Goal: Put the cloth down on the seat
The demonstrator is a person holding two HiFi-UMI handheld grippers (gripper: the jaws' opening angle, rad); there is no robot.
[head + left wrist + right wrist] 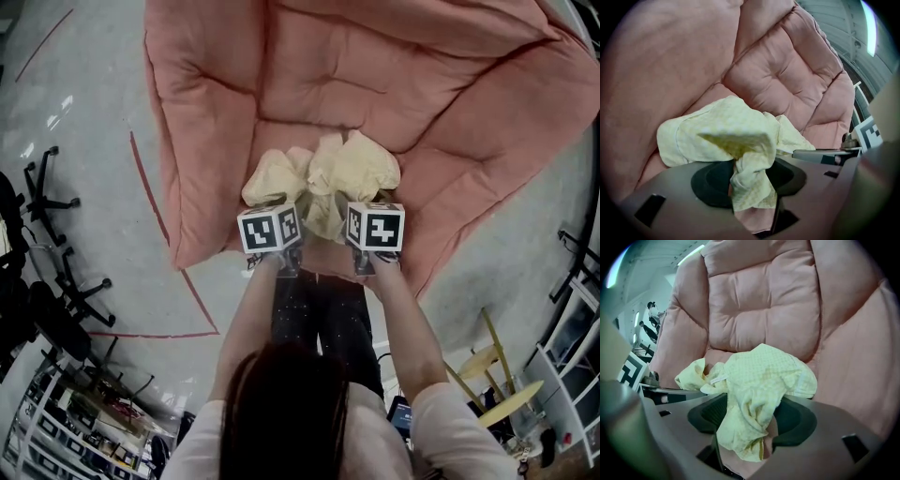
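**Cloth placement on a padded seat, head view and both gripper views.** A large pink quilted chair (pixel 394 84) fills the upper field. Its tufted back and side bolsters rise around a sunken seat (pixel 309 131), and it stands on a grey floor (pixel 84 141) marked with red lines.

The pale yellow cloth (pixel 328 173) lies crumpled in a loose heap at the front of the seat, resting on the cushion just ahead of both tools. In the left gripper view, part of the cloth (pixel 726 136) sits bunched on the cushion. A twisted tail of it hangs down through the gap of the left gripper (pixel 752 192).

In the right gripper view the same heap (pixel 764 376) drapes downward through the right gripper (pixel 743 437). The two grippers are held side by side at the seat's front edge, near each other but apart.

The dark fingers (pixel 710 180) of the left tool stand spread, as do those of the right (pixel 705 413). In neither view do the pads appear to press on the fabric, which merely hangs between them.

Judged progress: the cloth's bulk is already borne by the seat and the hold looks released, so the task is essentially done. What remains is to draw both tools back so the trailing folds slip free of the fingers without dragging the heap off the front edge.
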